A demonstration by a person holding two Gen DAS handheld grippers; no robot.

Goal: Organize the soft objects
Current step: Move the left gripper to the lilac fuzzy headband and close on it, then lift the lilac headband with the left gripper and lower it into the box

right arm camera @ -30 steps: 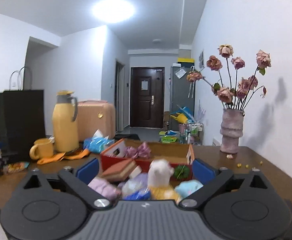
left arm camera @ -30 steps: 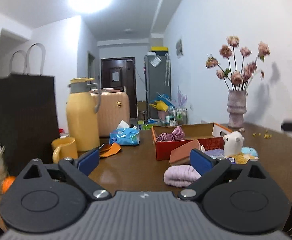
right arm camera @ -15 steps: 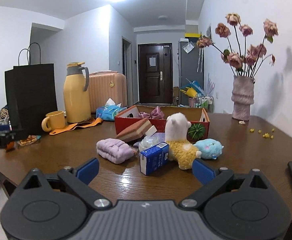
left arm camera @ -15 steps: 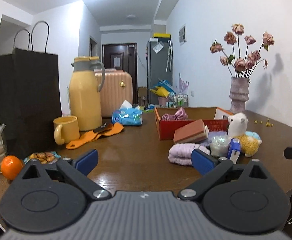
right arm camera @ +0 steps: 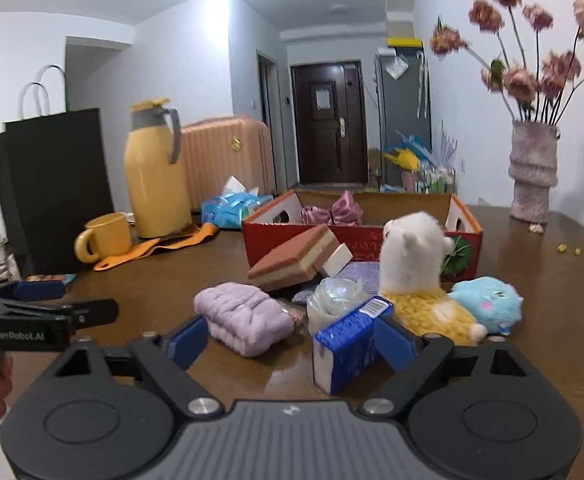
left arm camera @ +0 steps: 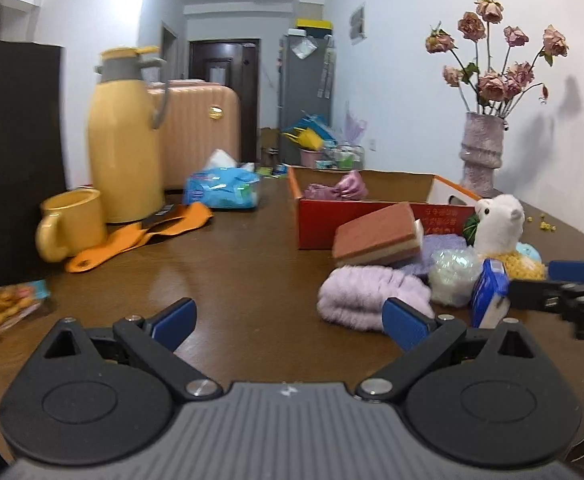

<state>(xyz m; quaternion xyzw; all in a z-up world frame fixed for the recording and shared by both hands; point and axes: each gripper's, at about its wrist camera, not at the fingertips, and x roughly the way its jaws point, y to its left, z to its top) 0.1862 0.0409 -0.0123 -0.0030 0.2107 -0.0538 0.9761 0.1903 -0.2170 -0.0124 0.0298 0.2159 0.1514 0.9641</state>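
Black paper made up the tall carrier bag [right arm camera: 57, 184] at the far left of the brown wooden desk [right arm camera: 163, 288], with a yellow ceramic mug [right arm camera: 103, 237] and a yellow plastic thermos jug [right arm camera: 156, 176] just beside it, all hard things standing well apart from the pile and probably no part of the sorting. The left gripper [left arm camera: 287, 320] hung over bare desk with its jaws wide apart and nothing between them, likely kept free as the spare hand.

Further right lay the soft things. A folded lilac fleece cloth [right arm camera: 247, 316] rested flat on the desk, near a brown-and-cream sponge block [right arm camera: 296, 258] tilted against the front wall of the red cardboard box [right arm camera: 372, 236]. That box sat open-topped behind the pile, a pink satin bow [right arm camera: 334, 212] already inside it, so it was probably the bin for the rest. A clear crinkled plastic bag [right arm camera: 332, 298] came next, then a blue-and-white paper carton [right arm camera: 350, 340] lying on its side.

The right gripper [right arm camera: 287, 340] had just been closing its jaws, yet they stood apart, bracketing the lilac cloth's near edge and the carton without pressing either. Rightmost, a white-and-yellow plush alpaca [right arm camera: 416, 264] sat upright beside a round blue plush toy [right arm camera: 488, 304], both on the desk in front of the box.
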